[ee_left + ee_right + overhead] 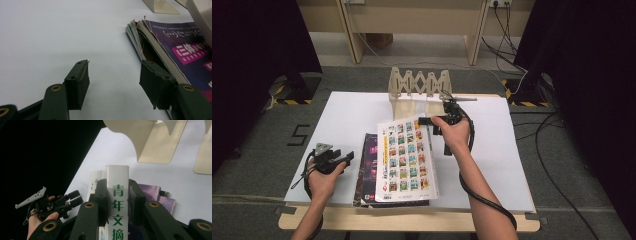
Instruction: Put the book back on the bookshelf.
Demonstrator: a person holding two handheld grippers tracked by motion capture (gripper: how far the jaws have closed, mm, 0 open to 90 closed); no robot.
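Note:
A thick book with a colourful grid cover point(406, 160) lies tilted on a stack, its far end raised. My right gripper point(428, 121) is shut on that far end. In the right gripper view the jaws point(117, 192) clamp both sides of the book's white spine point(117, 176), which bears green characters. Under it lies a purple-covered book point(369, 165) on the rest of the stack. My left gripper point(347, 159) rests low on the white table sheet, left of the stack. Its jaws point(113, 82) stand open with nothing between them, next to the purple book point(185, 55).
A cream folding book rack point(419, 85) stands at the back of the white sheet point(512, 165), just beyond the raised book; its plates point(157, 145) are near the right gripper. Dark curtains flank the table, and cables run over the floor at right.

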